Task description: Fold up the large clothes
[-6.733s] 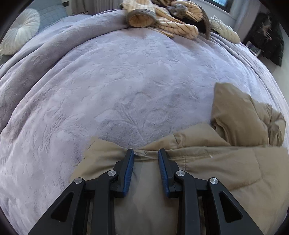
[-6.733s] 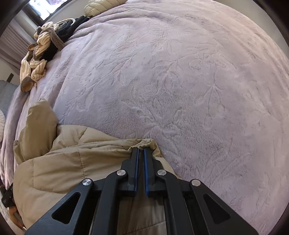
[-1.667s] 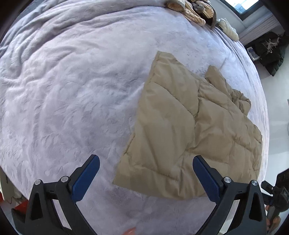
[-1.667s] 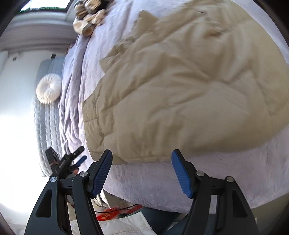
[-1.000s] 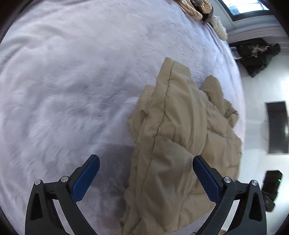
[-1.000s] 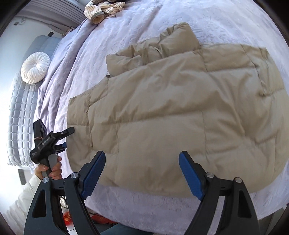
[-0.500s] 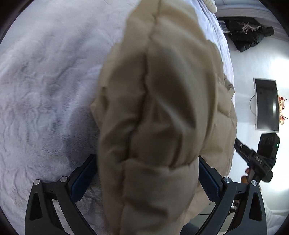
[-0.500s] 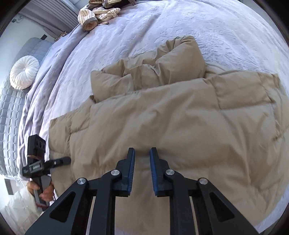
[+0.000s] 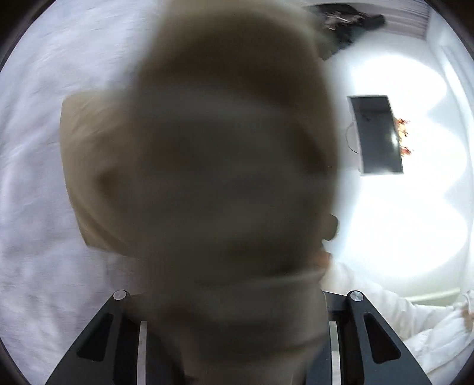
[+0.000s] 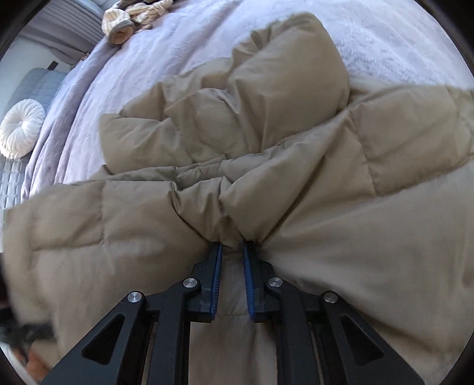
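Observation:
A tan puffer jacket point(image 10: 266, 154) lies spread on the lavender bedspread point(image 10: 148, 53). My right gripper point(image 10: 232, 251) is shut on a pinch of the jacket's fabric near its middle, with cloth bunched between the blue pads. In the left wrist view the same jacket point(image 9: 225, 177) hangs blurred right in front of the lens and hides the fingertips. Only the black bases of the left gripper point(image 9: 234, 340) show, and they stand wide apart with jacket fabric filling the gap between them.
A striped beige garment point(image 10: 133, 17) lies at the bed's far end. A round white cushion point(image 10: 20, 130) sits on a grey quilted seat at left. A dark wall screen point(image 9: 376, 133) and the person's white sleeve point(image 9: 414, 319) show at right.
My right gripper went from wide open above the jacket to shut on its fabric. The left gripper closed in until the jacket filled its view, now lifted and blurred.

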